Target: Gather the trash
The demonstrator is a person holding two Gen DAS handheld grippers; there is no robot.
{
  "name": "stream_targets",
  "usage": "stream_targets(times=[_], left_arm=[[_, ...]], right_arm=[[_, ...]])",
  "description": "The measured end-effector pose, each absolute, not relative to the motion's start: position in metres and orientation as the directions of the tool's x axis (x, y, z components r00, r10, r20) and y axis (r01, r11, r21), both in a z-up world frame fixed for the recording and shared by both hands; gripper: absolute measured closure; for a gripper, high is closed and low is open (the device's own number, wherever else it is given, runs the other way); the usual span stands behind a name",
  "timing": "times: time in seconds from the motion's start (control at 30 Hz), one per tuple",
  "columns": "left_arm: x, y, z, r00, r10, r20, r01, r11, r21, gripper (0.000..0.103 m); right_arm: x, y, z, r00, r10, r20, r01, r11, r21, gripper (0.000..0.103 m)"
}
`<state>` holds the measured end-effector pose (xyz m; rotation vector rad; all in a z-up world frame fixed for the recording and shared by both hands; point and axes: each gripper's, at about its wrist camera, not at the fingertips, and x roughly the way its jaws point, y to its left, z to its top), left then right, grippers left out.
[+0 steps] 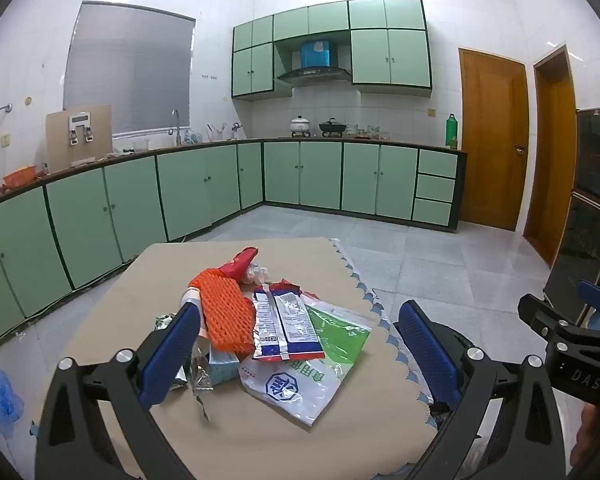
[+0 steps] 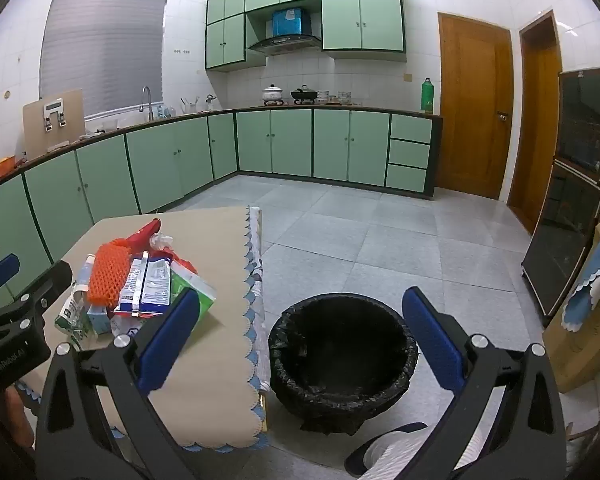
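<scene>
A heap of trash lies on a beige-covered table (image 1: 260, 440): an orange foam net (image 1: 224, 316), a red wrapper (image 1: 240, 262), a blue-and-white packet (image 1: 284, 324), a clear green-printed bag (image 1: 320, 364) and a small blue carton (image 1: 222, 368). My left gripper (image 1: 300, 344) is open and empty, hovering just before the heap. My right gripper (image 2: 300, 336) is open and empty, above the table's right edge and a black-lined bin (image 2: 340, 356) on the floor. The heap shows in the right wrist view with the net (image 2: 110, 276) and packet (image 2: 148, 288).
The table (image 2: 204, 380) has a scalloped blue-trimmed cloth edge. Green cabinets (image 1: 204, 188) line the left and far walls. Wooden doors (image 2: 474, 108) and a dark glass cabinet (image 2: 572, 200) stand to the right. Grey tiled floor (image 2: 360, 232) lies beyond the bin.
</scene>
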<state>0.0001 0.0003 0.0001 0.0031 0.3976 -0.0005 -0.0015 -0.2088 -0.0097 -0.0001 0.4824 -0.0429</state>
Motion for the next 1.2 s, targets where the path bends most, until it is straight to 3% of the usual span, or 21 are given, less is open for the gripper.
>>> stream_targets(times=[1.2], left_arm=[[0.0,0.0029,0.0012,0.925,0.02,-0.38,-0.011,1.0,0.025,0.006]], right_arm=[[0.0007,-0.2112,-0.0107,0.888,-0.018,-0.46,0.034,0.999,0.026,0.005]])
